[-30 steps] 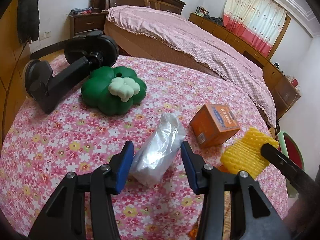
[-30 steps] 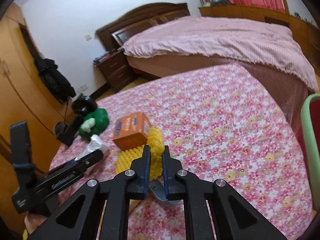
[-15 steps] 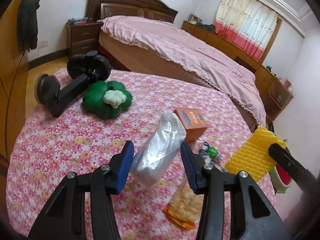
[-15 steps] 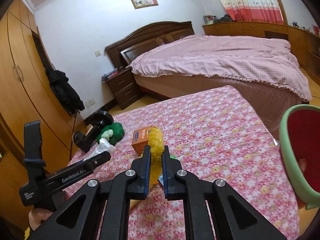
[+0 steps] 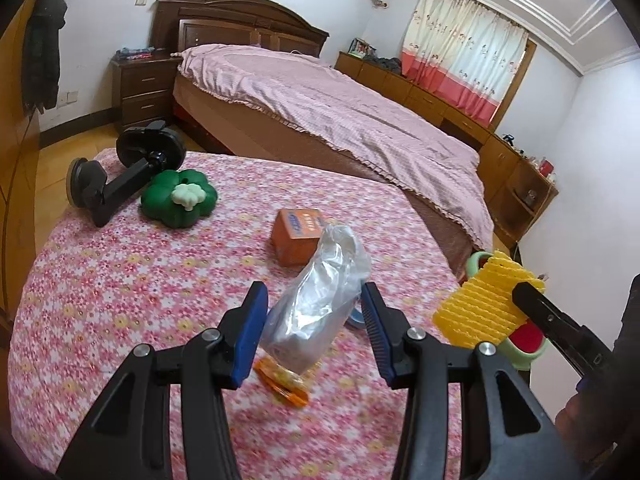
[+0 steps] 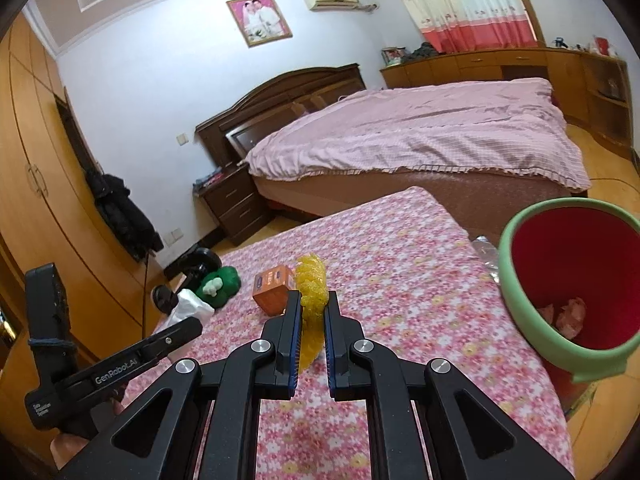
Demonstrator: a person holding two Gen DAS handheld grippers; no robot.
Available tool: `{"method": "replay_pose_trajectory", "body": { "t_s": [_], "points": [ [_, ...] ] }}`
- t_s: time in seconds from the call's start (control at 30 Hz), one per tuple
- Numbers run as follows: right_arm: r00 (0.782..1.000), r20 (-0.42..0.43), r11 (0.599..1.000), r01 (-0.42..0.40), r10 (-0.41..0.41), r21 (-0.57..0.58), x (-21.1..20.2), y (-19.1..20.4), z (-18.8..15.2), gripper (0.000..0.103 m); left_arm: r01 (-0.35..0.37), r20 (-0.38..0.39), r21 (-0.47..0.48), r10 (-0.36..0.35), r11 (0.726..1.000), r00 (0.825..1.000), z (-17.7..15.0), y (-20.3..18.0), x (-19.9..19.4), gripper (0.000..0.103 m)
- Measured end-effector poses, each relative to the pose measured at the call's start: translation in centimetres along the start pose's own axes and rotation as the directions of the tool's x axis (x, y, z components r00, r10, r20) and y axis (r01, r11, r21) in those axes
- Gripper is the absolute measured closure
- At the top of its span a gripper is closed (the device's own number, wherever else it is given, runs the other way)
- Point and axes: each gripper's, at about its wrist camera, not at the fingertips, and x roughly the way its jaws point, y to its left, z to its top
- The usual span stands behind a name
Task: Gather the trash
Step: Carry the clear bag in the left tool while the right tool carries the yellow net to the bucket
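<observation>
My left gripper (image 5: 314,308) is shut on a crumpled clear plastic bag (image 5: 320,300) and holds it above the flowered table (image 5: 120,280). My right gripper (image 6: 312,312) is shut on a yellow foam net (image 6: 311,300), which also shows in the left wrist view (image 5: 480,304). A green bin with a red inside (image 6: 576,280) stands past the table's right edge, with some scraps at its bottom. An orange wrapper (image 5: 280,380) lies on the table under the bag. An orange box (image 5: 298,236) stands mid-table.
A green flower-shaped toy (image 5: 180,200) and a black suction mount (image 5: 120,176) lie at the table's far left. A blue object (image 5: 356,316) is partly hidden behind the bag. A bed (image 5: 340,120) stands beyond the table, a wardrobe (image 6: 32,200) to the left.
Both grippers have risen from the table with the bag and the foam net. The right gripper has moved toward the bin, which has come into full view.
</observation>
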Motion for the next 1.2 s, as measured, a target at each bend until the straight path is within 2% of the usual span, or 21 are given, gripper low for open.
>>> {"method": "replay_pose_trajectory", "body": {
  "t_s": [0.3,0.53,0.8,0.97,1.2],
  "points": [
    [0.997,0.065,0.999,0.026,-0.029,0.047,-4.1,-1.7,-0.3,0.093,0.042,0.019,0.049,-0.043,0.998,0.999,-1.1,-3.6,-2.3,0.054],
    [0.987,0.126,0.990,0.090,-0.104,0.106,-8.2,-4.0,-0.5,0.093,0.117,0.003,0.123,-0.118,0.985,0.993,-1.8,-7.3,-2.7,0.054],
    [0.957,0.176,0.959,0.190,-0.229,0.211,-11.0,-8.9,-0.1,0.093,0.207,-0.070,0.199,-0.197,0.958,0.978,-2.1,-12.2,0.0,0.054],
    [0.945,0.155,0.932,0.238,-0.287,0.272,-10.7,-12.0,0.4,0.093,0.249,-0.120,0.232,-0.226,0.940,0.967,-1.9,-15.0,2.5,0.055],
    [0.927,0.149,0.910,0.288,-0.343,0.299,-10.4,-15.7,0.9,0.093,0.287,-0.181,0.276,-0.243,0.917,0.953,-1.7,-20.0,6.6,0.054]
  ]
}}
